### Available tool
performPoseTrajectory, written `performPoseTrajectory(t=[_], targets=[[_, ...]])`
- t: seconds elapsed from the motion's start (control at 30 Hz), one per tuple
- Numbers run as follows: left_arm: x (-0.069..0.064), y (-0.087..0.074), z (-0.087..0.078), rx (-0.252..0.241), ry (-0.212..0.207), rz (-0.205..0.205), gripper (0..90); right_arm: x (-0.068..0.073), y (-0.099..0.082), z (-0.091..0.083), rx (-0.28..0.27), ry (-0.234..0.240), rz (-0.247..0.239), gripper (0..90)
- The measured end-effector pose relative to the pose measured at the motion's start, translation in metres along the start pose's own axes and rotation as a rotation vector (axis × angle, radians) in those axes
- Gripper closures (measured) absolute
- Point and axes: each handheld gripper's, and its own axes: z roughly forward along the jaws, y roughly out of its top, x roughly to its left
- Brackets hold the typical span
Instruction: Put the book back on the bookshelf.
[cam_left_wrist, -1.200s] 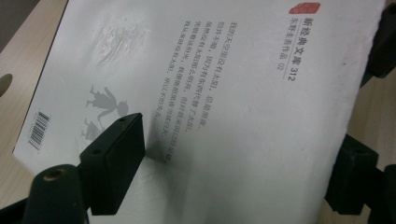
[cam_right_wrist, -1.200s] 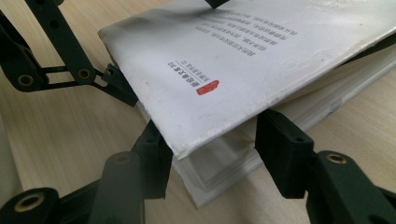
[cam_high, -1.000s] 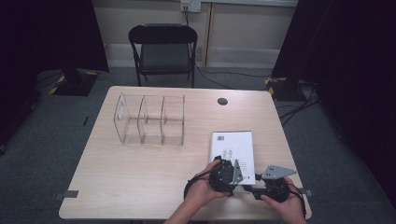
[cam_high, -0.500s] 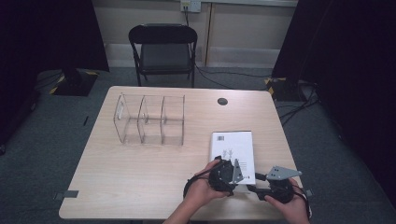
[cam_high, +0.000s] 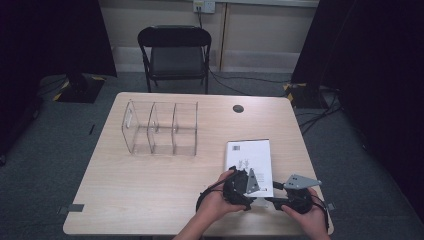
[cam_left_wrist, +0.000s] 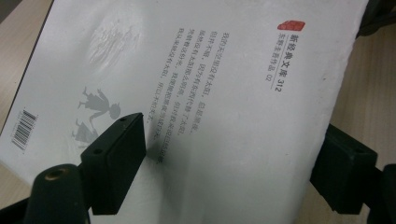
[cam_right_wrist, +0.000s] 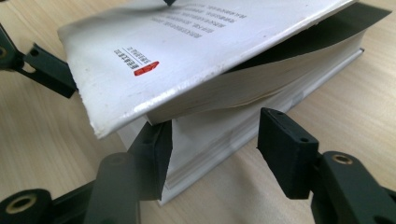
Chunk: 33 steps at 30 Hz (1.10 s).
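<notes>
Fingertips first: in the left gripper view the left gripper (cam_left_wrist: 224, 154) has one black pad (cam_left_wrist: 116, 158) lying over the white cover of the paperback book (cam_left_wrist: 201, 93) and the other off its edge at the right, so the jaws straddle the cover rather than pinch it. They have just been opening, with the cover between them. In the right gripper view the right gripper (cam_right_wrist: 215, 144) stands about half open at the book's near corner: its left pad (cam_right_wrist: 154, 154) sits against the page block under the lifted cover, its right pad (cam_right_wrist: 285, 149) apart from the book, nothing clamped.

The book (cam_high: 250, 160) lies flat near the front right of the wooden table (cam_high: 150, 200), well apart from the clear acrylic three-slot organizer (cam_high: 160, 129).

It will probably handle as light but floppy: a soft cover that bends up by itself, loose pages that fan, and a smooth, likely slippery jacket. Gripping across the whole thickness near the spine should hold better than taking the cover alone, which could crease or tear.

The right gripper view reveals the cover curling off the pages, which the high view flattens out. The left gripper view gives the printed text, red seal and barcode. The high view alone places both hands, the organizer and a black folding chair (cam_high: 175, 52) beyond the table.
</notes>
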Motion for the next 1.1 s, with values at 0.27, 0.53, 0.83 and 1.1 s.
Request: performPoseTrajectory(t=[0.27, 0.53, 0.83, 1.1], targets=[[-0.001, 0.005, 0.009, 0.004, 0.045, 0.016, 8.7, 0.000, 0.004, -0.001, -0.013, 0.004, 0.015, 45.8], [0.004, 0.009, 0.007, 0.017, 0.045, 0.053, 15.2, -0.002, 0.005, -0.001, -0.026, 0.029, 0.040, 45.9], [0.001, 0.015, 0.000, 0.053, 0.034, 0.148, 30.7, -0.008, 0.001, -0.002, -0.052, 0.056, 0.045, 42.8], [0.013, 0.023, -0.012, 0.079, -0.007, 0.148, 36.2, -0.012, -0.004, -0.006, -0.055, 0.079, -0.029, 34.5]])
